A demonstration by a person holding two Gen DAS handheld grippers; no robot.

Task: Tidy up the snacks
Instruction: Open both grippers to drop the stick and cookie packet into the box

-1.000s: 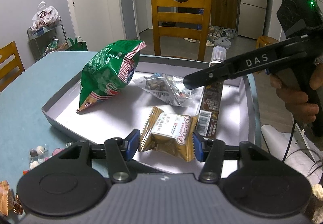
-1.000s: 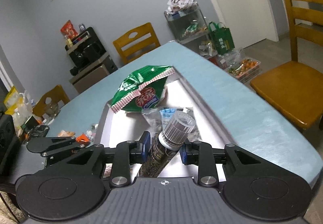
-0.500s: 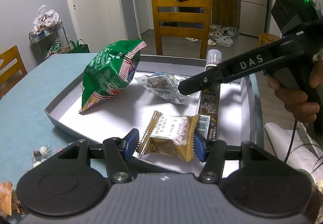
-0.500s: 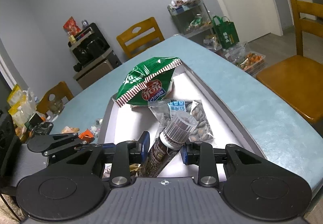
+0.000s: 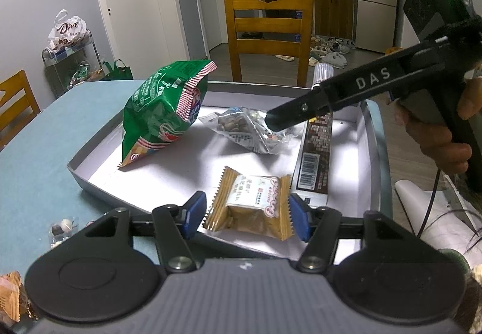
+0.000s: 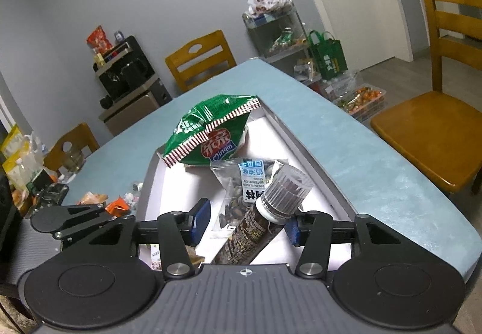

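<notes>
Both hand-held grippers were opening: the left hand-held gripper (image 5: 247, 215) had freed the gold packet (image 5: 251, 209) at the tray's (image 5: 90, 174) near edge, the right hand-held gripper (image 6: 247, 222) the brown tube (image 6: 256, 231) along its right edge. Both snacks looked placed.

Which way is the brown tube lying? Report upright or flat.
Flat: the brown tube lies lengthwise on the tray floor, cap pointing away.

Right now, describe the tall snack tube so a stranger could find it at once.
On the blue table sits a shallow grey tray of snacks. Along its right edge lies the dark brown tube, beside the clear seed packet. It is the only long cylinder, with a ribbed clear cap.
</notes>
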